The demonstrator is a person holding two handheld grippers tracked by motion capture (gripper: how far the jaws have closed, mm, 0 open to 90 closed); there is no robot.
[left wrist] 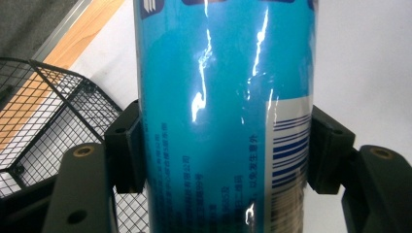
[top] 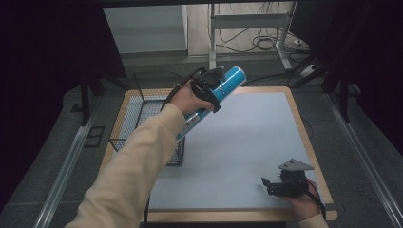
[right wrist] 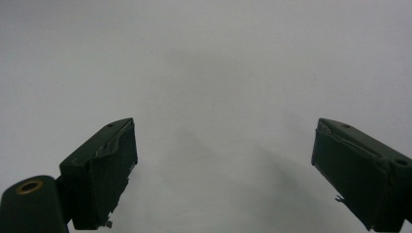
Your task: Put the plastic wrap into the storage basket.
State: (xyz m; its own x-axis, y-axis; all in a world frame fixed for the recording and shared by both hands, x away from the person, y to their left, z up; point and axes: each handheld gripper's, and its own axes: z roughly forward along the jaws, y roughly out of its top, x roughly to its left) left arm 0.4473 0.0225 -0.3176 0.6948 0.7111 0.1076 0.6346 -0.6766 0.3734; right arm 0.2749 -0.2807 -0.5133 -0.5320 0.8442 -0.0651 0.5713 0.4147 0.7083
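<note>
A glossy blue tube-shaped can (top: 228, 83) is held tilted in the air over the table's back left, its far end pointing up and right. My left gripper (top: 205, 89) is shut on it; in the left gripper view both black pads press the blue can (left wrist: 223, 111) at its sides, and my left gripper (left wrist: 224, 150) spans its width. My right gripper (top: 272, 185) rests low at the table's front right, pointing left. In the right gripper view my right gripper (right wrist: 223, 170) stands open with bare grey mat between its jaws.
A black wire basket (top: 147, 118) stands on the table's left side, right beside the held can, and its mesh (left wrist: 43, 121) lies below left of the can. A grey mat (top: 237, 147) covers the wooden table. Cables and desk legs lie beyond the far edge.
</note>
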